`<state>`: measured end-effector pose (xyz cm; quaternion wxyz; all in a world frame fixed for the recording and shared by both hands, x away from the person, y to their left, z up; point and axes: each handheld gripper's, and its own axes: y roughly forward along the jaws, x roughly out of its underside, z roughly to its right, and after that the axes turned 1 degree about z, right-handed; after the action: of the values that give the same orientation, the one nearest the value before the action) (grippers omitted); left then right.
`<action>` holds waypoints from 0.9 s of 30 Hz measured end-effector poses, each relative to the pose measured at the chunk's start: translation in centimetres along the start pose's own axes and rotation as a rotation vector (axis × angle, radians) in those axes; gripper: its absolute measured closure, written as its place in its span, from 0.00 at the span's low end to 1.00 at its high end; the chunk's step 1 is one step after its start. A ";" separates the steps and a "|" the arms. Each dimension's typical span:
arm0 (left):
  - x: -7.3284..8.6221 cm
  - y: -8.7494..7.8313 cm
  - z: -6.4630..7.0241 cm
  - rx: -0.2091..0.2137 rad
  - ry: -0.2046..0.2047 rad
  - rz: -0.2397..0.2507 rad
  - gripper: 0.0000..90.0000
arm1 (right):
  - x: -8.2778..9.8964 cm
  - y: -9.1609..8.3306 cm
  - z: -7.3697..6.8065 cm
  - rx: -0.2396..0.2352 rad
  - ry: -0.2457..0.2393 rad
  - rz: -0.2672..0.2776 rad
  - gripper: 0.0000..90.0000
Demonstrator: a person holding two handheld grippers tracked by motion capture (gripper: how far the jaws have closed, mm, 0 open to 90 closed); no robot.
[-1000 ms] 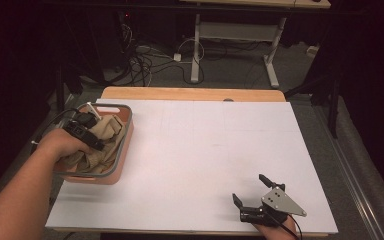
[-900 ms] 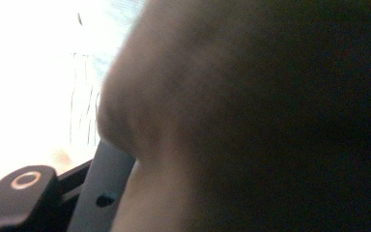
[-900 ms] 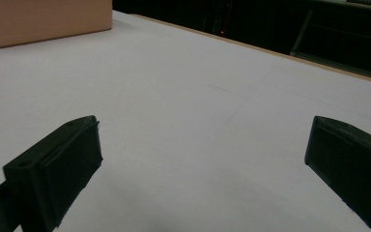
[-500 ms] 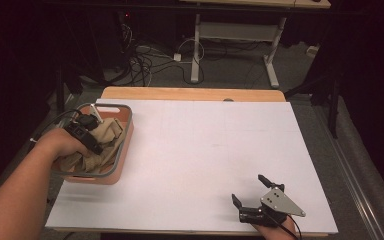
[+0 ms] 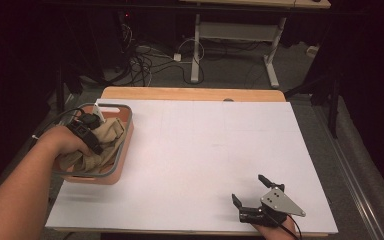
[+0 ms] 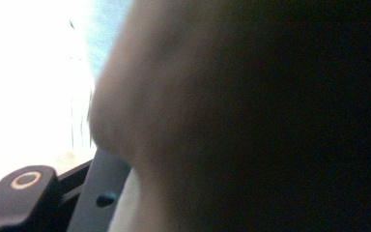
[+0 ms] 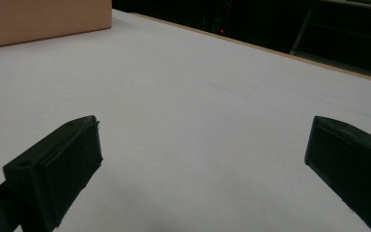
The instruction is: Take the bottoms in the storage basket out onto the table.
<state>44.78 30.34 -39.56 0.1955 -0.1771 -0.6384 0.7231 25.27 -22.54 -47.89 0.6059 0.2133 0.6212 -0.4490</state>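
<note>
High view: left gripper (image 5: 87,131) is down inside the orange basket (image 5: 125,145) at the left edge of the white worktop (image 5: 205,160), jaws closed into the crumpled beige cloth (image 5: 111,135) that fills the basket. Left gripper view is mostly blurred beige fabric pressed close to the lens, with the gripper's grey and black body at the bottom left; the jaws themselves are hidden, so the hold is read as clamped on cloth, not confirmed pad by pad. Right gripper (image 5: 260,202) rests at the near right edge of the worktop, well apart from the basket; right gripper view shows its two black jaws wide apart with nothing between them, and a corner of the basket (image 7: 43,19) far off. Risks, as judged: the bite may have taken only a thin fold, so the cloth could slip out on lifting; the cloth could snag on the grey wire rim (image 5: 115,107) and drag or tip the light basket, since the right gripper is too far away to steady it. No brand, label or legible writing seen anywhere.
</note>
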 end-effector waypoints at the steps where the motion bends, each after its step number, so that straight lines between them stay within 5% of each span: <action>1: 0.0 -0.3 0.0 -0.002 0.002 0.000 0.65 | 0.0 0.0 0.0 0.001 0.001 0.000 0.00; 27: -0.7 -4.6 1.5 -0.047 0.031 -0.037 0.65 | -0.1 -0.1 0.0 0.004 0.003 0.007 0.00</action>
<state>44.89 29.16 -34.84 0.2142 -0.1810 -0.6555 0.7012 25.25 -22.60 -47.82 0.6062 0.2171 0.6204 -0.4479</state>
